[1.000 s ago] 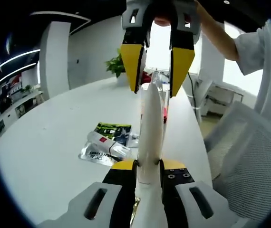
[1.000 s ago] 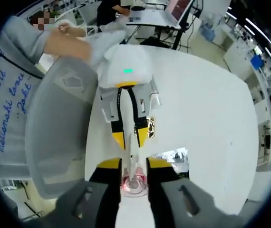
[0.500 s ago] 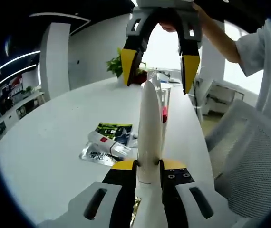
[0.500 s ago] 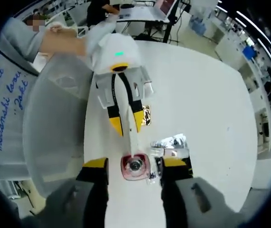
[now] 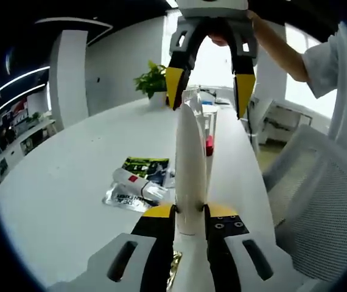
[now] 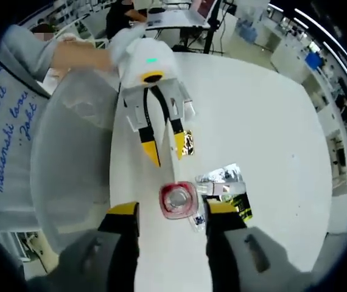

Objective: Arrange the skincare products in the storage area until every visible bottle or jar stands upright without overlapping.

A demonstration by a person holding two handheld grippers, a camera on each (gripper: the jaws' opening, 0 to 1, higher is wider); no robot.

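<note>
The left gripper (image 5: 189,210) is clamping a slim white plastic tube (image 5: 188,164) between its yellow-tipped jaws. The right gripper (image 6: 167,213) is hovering with jaws spread above a clear square bottle with a red base (image 6: 177,199) standing on the white table (image 6: 259,134). Lettering on the silver sachets (image 5: 128,194) beside it is unreadable.

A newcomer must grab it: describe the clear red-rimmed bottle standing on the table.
On the long white table, look near the edge by the grey mesh chair. The clear bottle with a red rim stands upright there; the shiny foil sachets beside it lie flat.
</note>
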